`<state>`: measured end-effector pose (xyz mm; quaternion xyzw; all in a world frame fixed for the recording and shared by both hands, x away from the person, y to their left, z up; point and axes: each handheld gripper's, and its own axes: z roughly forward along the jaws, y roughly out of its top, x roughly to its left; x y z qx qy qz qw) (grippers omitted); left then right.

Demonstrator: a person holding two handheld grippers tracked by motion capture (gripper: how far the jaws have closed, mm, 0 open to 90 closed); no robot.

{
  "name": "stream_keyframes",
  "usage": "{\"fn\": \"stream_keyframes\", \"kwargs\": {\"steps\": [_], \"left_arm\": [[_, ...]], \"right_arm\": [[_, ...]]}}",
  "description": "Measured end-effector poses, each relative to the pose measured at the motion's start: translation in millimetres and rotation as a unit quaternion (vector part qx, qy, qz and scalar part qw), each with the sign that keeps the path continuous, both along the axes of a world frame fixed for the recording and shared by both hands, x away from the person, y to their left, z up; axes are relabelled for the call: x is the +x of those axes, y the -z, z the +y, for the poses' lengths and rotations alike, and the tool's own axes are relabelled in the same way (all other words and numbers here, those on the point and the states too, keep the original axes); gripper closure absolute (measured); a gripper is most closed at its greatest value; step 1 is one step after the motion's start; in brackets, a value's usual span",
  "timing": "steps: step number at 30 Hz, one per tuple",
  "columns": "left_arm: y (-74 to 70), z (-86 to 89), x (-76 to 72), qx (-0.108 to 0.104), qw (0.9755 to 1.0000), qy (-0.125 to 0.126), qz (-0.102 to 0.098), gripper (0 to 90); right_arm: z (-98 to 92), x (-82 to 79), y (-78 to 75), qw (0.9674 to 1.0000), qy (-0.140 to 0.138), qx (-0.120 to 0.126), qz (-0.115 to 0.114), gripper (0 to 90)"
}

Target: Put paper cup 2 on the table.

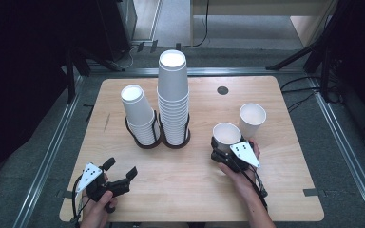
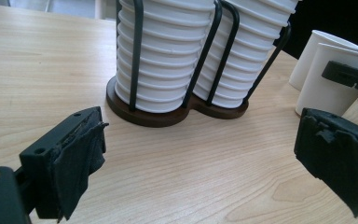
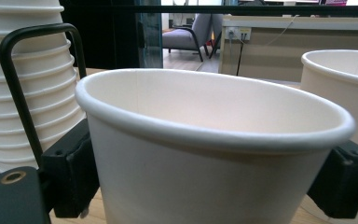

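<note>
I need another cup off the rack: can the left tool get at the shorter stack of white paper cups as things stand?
Probably yes. The left tool is open, holding nothing, with bare wooden table between it and the shorter stack of white paper cups; only the black wire rack rings its base.

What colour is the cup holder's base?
Dark brown base with black wire uprights, clearest in the left gripper view.

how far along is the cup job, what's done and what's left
Done: one loose cup stands upright on the table. In hand: the right tongs grip a second cup beside it. Left, probably: both stacks in the holder remain; the left tongs are open and empty.
</note>
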<state>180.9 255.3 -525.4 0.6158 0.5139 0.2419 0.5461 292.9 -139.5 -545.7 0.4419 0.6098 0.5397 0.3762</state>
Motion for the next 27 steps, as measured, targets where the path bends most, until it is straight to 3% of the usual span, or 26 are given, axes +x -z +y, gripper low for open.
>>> {"fn": "stream_keyframes", "kwargs": {"steps": [12, 15, 27], "left_arm": [[4.2, 1.0, -0.5, 0.004, 0.9999, -0.008, 0.007, 2.3], [4.4, 3.1, -0.9, 0.003, 0.9999, -0.010, 0.009, 2.2], [5.4, 14.6, -2.6, 0.004, 0.9996, -0.026, 0.012, 2.3]], "right_arm": [[-12.6, -6.3, 4.3, 0.9996, 0.001, -0.008, 0.026, 8.4], [-13.6, -7.9, 2.6, 0.9990, -0.017, -0.020, 0.036, 0.0], [-31.4, -31.3, -10.8, 0.9970, -0.047, -0.045, 0.042, 0.0]]}}
